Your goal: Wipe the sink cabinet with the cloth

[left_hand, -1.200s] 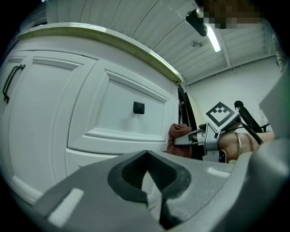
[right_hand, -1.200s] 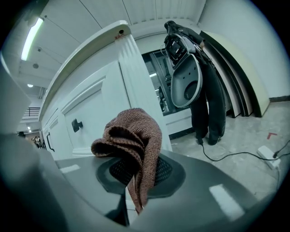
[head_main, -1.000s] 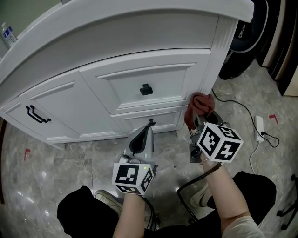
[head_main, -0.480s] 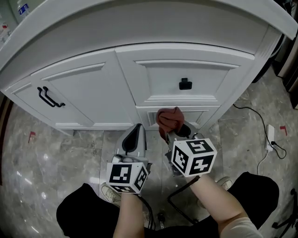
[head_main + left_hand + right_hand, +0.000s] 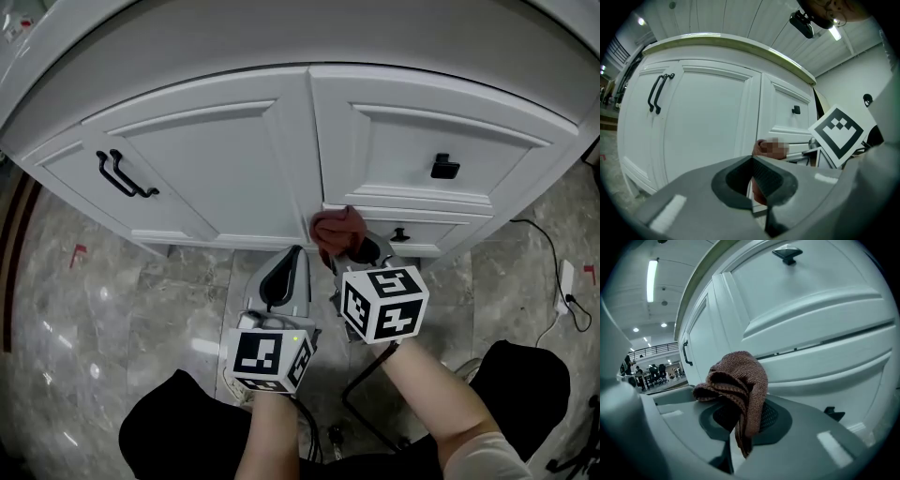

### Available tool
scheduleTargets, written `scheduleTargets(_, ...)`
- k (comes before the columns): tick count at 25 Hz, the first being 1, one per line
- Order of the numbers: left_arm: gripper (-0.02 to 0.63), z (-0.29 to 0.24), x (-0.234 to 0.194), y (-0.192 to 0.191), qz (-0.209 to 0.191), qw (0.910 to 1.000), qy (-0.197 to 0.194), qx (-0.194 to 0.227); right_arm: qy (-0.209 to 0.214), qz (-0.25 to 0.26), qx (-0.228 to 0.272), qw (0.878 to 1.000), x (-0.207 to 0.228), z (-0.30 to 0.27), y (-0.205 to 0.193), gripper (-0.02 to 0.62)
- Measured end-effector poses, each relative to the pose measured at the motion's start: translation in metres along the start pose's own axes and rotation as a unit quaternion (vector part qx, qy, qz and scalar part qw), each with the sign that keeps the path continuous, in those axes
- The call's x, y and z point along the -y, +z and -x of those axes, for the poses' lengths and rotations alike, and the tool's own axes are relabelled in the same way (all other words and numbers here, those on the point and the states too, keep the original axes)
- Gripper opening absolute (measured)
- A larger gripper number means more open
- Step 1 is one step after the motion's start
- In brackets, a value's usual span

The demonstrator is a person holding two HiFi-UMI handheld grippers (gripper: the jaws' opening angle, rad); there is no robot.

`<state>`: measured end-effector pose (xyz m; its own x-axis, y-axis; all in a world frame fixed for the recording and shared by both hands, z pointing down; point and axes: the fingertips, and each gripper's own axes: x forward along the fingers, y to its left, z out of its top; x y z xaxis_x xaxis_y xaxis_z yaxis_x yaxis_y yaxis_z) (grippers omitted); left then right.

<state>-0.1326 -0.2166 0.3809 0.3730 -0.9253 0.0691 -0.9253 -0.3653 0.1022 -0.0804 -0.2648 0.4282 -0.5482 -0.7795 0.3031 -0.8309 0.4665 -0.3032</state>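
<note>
One cloth (image 5: pixel 738 380) between right tongs (image 5: pixel 740 423), seemingly clamped

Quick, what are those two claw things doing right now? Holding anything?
Left gripper: closed, nothing in it.
Right gripper: closed on the reddish-brown cloth.

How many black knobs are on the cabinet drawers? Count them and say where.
2. The upper knob sits on the upper drawer; the lower knob on the lower drawer, right of the cloth. More may be hidden.
</note>
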Motion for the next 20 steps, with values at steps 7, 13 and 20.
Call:
scheduleTargets(7,0.000,-0.007,0.006,-0.008,0.008,0.9998,-0.013,-0.008,-0.007,0.015,-0.004,1.000,0.009,0.003,0.000,0.081)
scheduleTargets(13,0.000,-0.015,0.025,-0.009,0.007,0.9994,-0.032,-0.011,-0.034,0.007,-0.004,0.999,0.036,0.017,-0.001,0.081)
scheduleTargets(20,0.000,-0.025,0.048,-0.012,0.002,0.9986,-0.050,-0.017,-0.055,-0.008,-0.006,0.998,0.066,0.034,0.000,0.082)
